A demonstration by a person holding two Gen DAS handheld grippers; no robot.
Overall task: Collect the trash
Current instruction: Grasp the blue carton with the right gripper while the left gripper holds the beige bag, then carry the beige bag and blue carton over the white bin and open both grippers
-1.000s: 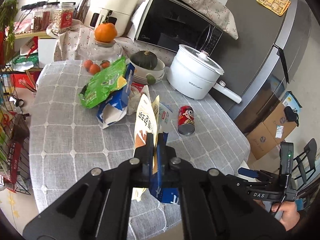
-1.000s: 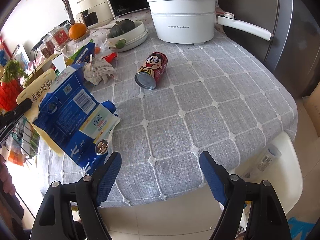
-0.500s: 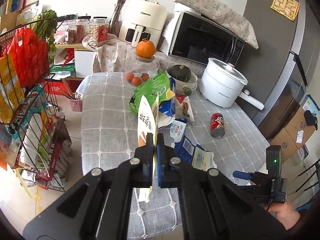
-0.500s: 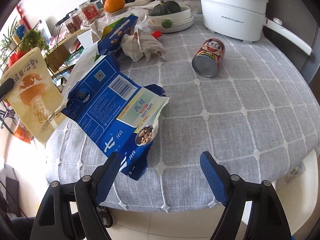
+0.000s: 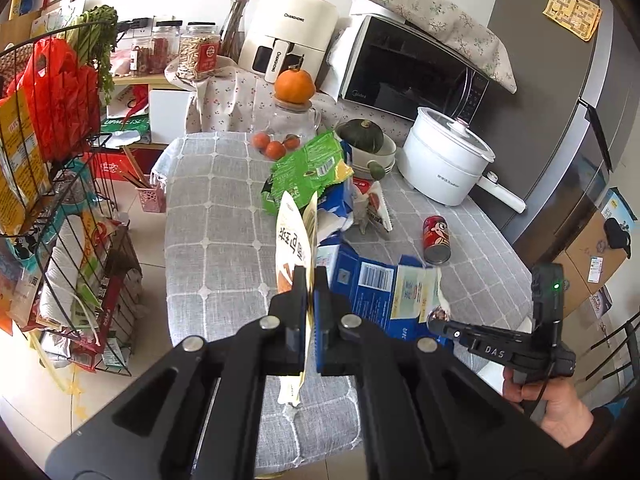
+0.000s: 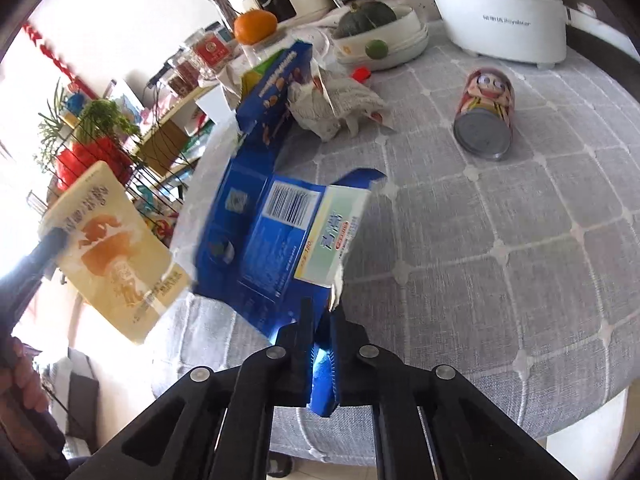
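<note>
Blue carton (image 6: 276, 236): right gripper (image 6: 320, 322) has just clamped its edge; lift slowly. Left gripper (image 5: 311, 286) grips the cream pouch (image 5: 294, 236).

The flattened blue cardboard carton (image 6: 260, 240) is motion-blurred in the right wrist view — its small print cannot be read. Its near corner vanishes between the black right gripper (image 6: 318, 312) pads. The cream snack pouch (image 6: 116, 252) at nine o'clock is also smeared. The person's hand (image 5: 560, 404) at four o'clock is cut off by the lens rim.
</note>
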